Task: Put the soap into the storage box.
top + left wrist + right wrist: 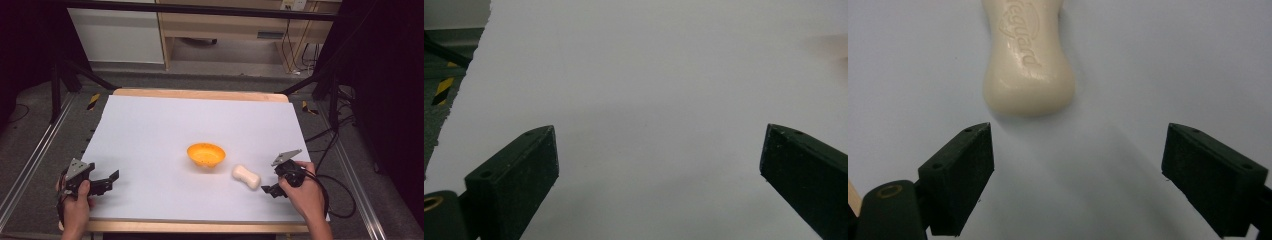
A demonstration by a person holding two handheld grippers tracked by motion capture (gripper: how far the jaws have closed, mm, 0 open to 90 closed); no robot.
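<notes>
The cream-white, waisted bar of soap [1029, 62] carries embossed lettering whose visible part reads "feguard", its beginning cut off.

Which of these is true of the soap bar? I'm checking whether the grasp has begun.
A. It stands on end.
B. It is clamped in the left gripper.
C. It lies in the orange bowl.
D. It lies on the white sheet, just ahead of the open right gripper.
D: the soap bar lies flat on the white sheet, beyond the tips of the right gripper, whose jaws stand wide apart.
</notes>
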